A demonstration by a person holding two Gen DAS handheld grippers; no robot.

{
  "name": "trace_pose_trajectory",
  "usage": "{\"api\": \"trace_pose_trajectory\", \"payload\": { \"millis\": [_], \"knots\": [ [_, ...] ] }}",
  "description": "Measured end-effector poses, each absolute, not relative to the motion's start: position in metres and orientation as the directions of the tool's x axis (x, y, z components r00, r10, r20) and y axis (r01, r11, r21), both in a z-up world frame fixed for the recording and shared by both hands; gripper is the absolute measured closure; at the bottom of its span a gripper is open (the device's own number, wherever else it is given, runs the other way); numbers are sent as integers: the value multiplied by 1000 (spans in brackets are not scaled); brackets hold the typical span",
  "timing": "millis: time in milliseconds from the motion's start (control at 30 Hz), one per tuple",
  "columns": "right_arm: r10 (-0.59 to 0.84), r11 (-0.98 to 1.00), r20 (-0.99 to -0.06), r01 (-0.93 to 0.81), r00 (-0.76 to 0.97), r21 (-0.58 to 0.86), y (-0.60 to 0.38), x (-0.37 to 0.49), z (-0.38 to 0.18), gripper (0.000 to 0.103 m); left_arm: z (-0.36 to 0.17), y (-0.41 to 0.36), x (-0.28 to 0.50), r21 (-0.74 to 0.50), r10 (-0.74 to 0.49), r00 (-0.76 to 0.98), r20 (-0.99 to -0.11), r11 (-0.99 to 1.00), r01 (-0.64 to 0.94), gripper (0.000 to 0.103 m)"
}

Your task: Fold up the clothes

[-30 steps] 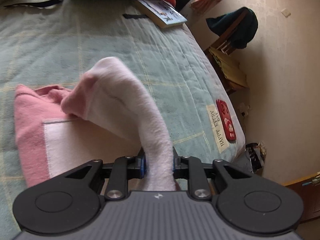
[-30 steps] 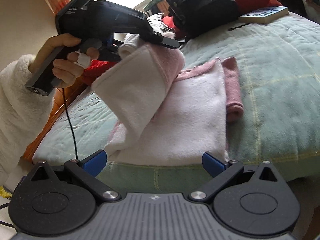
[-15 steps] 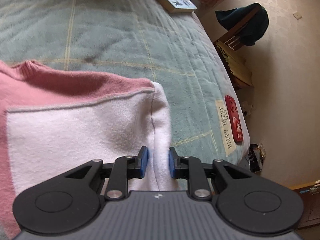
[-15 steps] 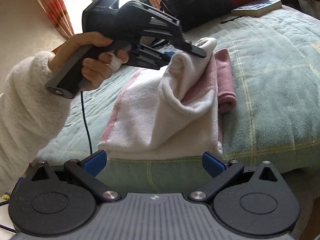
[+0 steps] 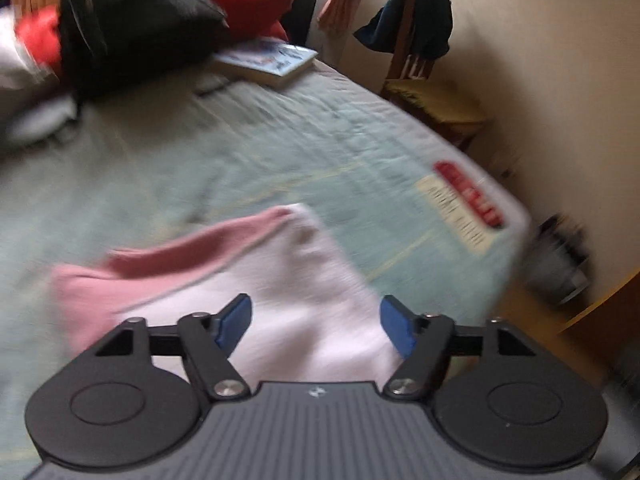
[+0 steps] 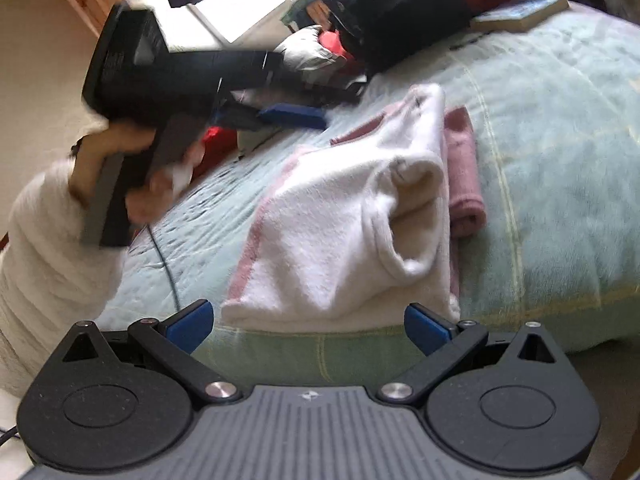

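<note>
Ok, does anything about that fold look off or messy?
Yes. The pink-and-white garment is not flat: its folded-over white flap bulges into an open pocket near the right edge, and a pink part sticks out beside it. The left tool, opening, is clear of it.

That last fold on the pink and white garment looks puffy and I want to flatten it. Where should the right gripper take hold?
Judging from the right wrist view, grip the raised rolled lip of the garment where it gapes open, facing the right gripper. Come in low from the near bed edge: the lip stands clear of the layers beneath, so open jaws could likely pinch only that fold. The left gripper, jaws opening, holds nothing.
</note>
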State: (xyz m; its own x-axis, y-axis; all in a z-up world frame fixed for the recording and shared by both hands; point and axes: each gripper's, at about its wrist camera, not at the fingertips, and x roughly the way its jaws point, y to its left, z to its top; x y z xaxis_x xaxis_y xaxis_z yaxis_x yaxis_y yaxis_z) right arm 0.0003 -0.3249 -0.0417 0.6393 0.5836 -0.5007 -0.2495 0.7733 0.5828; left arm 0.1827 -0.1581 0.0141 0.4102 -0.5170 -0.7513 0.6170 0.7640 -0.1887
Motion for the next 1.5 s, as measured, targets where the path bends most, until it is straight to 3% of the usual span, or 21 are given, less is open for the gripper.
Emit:
{"api": "trace_pose_trajectory", "payload": {
  "millis": [67, 300, 467, 633, 800, 933, 1033, 1233, 1267, 1333, 1500],
  "knots": [
    [587, 773, -479, -276, 653, 572, -328, -2, -31, 0, 12, -141, 175, -129, -473, 449, -758, 783, 609, 18],
    [514, 847, -414, -368, 751, 383, -310, 21, 2, 0, 6, -84, 176, -166, -417, 507, -754, 869, 467, 18],
    [425, 903, -467, -399, 776, 158, -263, 67, -8, 0, 11, -59, 169, -209, -431, 533, -728, 880, 426, 17],
    [253, 950, -569, -312, 783, -7, -242, 92, -47, 0, 4, -60, 166, -265, -492, 491, -720, 847, 460, 16],
    [242, 941, -572, -332, 784, -57, -252, 72, -68, 0, -21, -79, 179, -358, -597, 413, -688, 773, 523, 16],
    [242, 942, -579, -333, 778, -53, -252, 76, -66, 0, -57, -84, 204, -417, -589, 423, -689, 799, 433, 16],
    [251, 938, -590, -344, 768, -48, -254, 75, -59, 0, -49, -74, 204, -473, -619, 438, -652, 783, 403, 16],
    [368, 917, -561, -390, 741, 87, -269, 92, -20, 1, -22, -50, 174, -336, -517, 539, -665, 852, 402, 11],
    [384, 913, -551, -392, 741, 110, -272, 99, -13, 4, -23, -45, 172, -338, -513, 539, -668, 855, 394, 11],
    [390, 910, -550, -399, 738, 110, -273, 125, 0, 31, -27, -35, 170, -346, -505, 536, -676, 860, 374, 11],
    [361, 896, -609, -445, 706, 15, -260, 205, 3, 44, -42, -15, 168, -348, -476, 529, -702, 878, 328, 11]
  ]
}}
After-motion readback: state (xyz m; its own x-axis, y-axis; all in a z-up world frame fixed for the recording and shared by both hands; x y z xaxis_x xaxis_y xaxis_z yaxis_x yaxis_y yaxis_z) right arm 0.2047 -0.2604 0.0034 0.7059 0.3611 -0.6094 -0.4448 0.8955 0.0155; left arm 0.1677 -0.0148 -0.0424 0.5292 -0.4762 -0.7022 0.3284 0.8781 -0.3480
